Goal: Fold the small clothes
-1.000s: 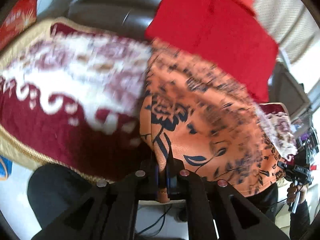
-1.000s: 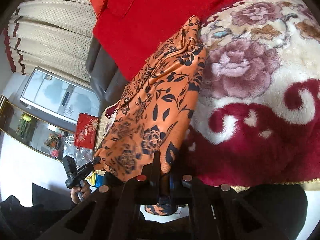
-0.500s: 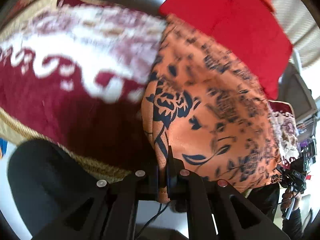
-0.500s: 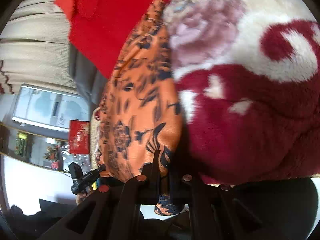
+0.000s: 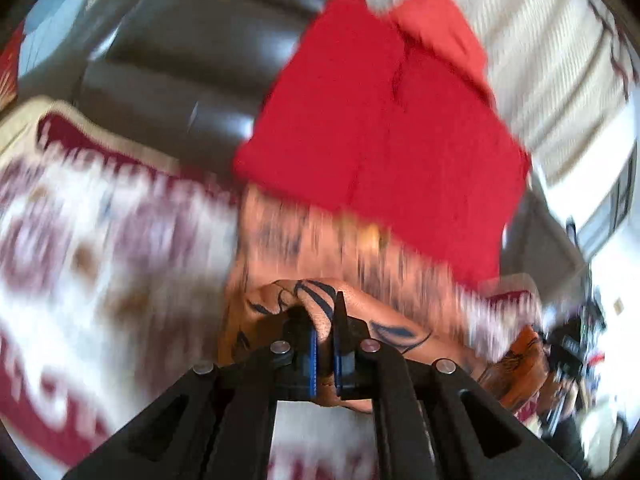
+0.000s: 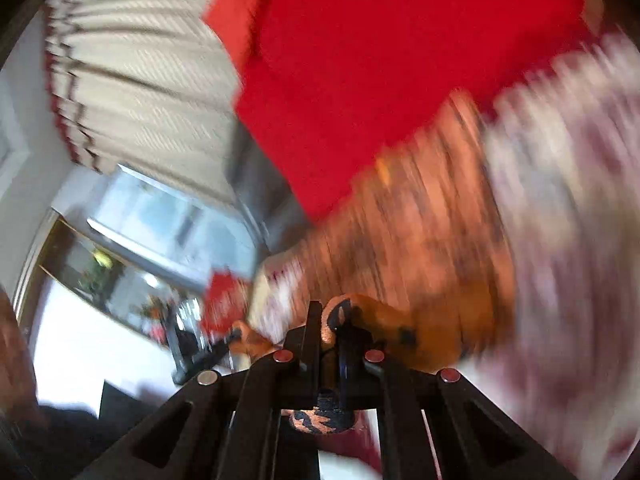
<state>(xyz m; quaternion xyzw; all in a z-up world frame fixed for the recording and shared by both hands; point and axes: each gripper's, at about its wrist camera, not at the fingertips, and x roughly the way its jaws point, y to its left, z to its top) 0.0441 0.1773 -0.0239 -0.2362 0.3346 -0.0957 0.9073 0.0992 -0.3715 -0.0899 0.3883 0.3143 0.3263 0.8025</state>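
Two big surfaces carry the scene: a plush maroon-and-cream floral blanket and, at its far edge, a flat red cloth against a dark glossy sofa back. The orange garment, thin, sheeny, printed with dark flowers, stretches away from both grips toward that red cloth, its long axis running near to far. The left hand-held gripper pinches one near corner; the right hand-held gripper is clamped on the other, so neither is nearer. Blur hides finer weave.
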